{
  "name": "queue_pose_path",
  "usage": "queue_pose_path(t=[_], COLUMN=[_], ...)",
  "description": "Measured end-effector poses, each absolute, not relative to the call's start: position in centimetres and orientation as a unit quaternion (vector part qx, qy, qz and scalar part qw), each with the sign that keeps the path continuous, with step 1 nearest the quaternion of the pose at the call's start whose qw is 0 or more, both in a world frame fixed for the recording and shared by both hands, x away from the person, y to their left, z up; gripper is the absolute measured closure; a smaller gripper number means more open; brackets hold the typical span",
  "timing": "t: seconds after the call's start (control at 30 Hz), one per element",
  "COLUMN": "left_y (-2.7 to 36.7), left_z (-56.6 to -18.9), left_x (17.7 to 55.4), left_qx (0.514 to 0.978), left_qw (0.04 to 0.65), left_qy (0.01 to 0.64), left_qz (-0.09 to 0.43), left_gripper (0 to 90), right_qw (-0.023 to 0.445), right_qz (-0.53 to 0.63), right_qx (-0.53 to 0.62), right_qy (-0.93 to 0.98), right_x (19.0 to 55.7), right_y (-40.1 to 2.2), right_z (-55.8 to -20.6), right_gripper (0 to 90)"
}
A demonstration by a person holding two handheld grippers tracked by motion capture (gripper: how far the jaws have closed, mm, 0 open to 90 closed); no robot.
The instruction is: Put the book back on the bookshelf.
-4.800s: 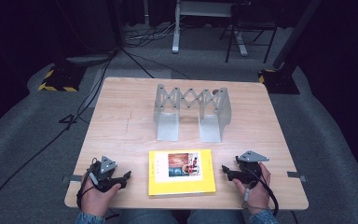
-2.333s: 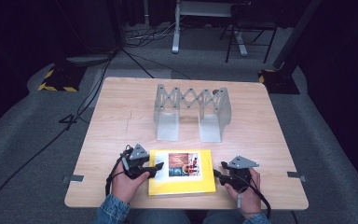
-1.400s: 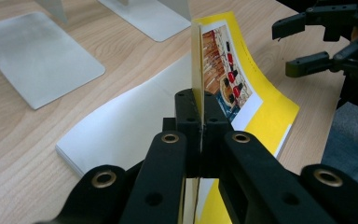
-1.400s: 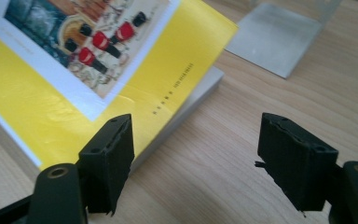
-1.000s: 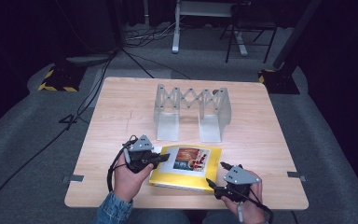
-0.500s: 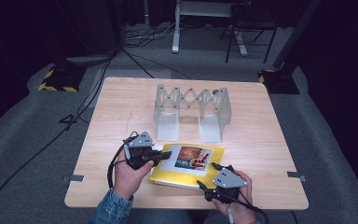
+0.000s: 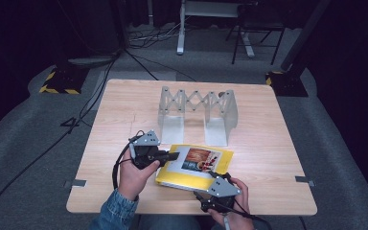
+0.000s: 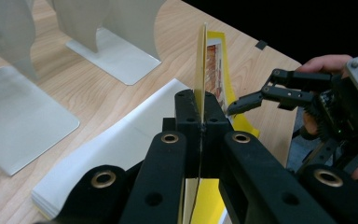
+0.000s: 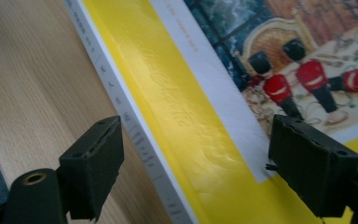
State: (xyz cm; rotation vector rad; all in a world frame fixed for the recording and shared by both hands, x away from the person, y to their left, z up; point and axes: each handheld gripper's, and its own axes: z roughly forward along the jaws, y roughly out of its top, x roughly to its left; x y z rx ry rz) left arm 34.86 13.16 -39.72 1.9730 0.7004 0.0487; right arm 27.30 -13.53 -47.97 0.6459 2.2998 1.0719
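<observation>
While the left gripper (image 7: 170, 156) pinches the front cover of the yellow book (image 7: 196, 165), the book lies on the wooden table (image 7: 115, 120) at the near centre, its top edge swung slightly toward one o'clock. Seen from the left gripper view, the black jaws are pressed together on the thin cover (image 8: 200, 60), which stands lifted on edge above the white page block (image 8: 116, 144). That gripper sits at nine o'clock of the book, with the left hand (image 7: 133, 175) behind it and a denim sleeve (image 7: 115, 215) at the table's near edge.

At five o'clock of the book, the right gripper (image 7: 210, 184) points toward the book's near edge, carried by the right hand (image 7: 232, 218). Its jaws have just been opening and stand spread wide. In the right gripper view the book's spine edge and yellow cover (image 9: 177, 116) lie between the two pads, neither pad pressing on it. The cover picture (image 9: 307, 70) shows red-coated toy soldiers.

Beyond the book, at twelve o'clock, stands the expandable metal book rack (image 7: 196, 112), made of pale grey plates joined by a scissor lattice. Its nearest plate foot lies just beside the book's far edge. Cables (image 7: 100, 86) trail off the table's left side across the grey floor (image 7: 28, 158).
</observation>
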Motion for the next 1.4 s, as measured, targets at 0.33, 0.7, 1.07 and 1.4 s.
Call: queue_pose_path(t=[0.33,0.7,1.07,1.4], left_y=[12.3,12.1,12.3,12.3], left_z=[-39.5,-39.8,-40.3,-40.7], left_x=[35.3,35.3,35.5,35.7], left_qx=[0.819,0.816,0.812,0.812], left_qw=[0.505,0.509,0.506,0.501], left_qy=[0.273,0.274,0.29,0.3], left_qz=[0.007,-0.008,-0.019,-0.018], left_gripper=[89.1,89.1,89.1,89.0], right_qw=[0.289,0.4,0.465,0.471], right_qz=[0.377,0.317,0.282,0.266], right_qx=[0.227,0.202,0.169,0.128], right_qy=[0.85,0.836,0.822,0.831], right_x=[27.4,27.8,28.8,29.1], right_y=[-12.2,-10.5,-9.4,-9.1], right_z=[-48.6,-50.0,-50.9,-51.1], right_gripper=[16.2,15.9,13.5,34.3])
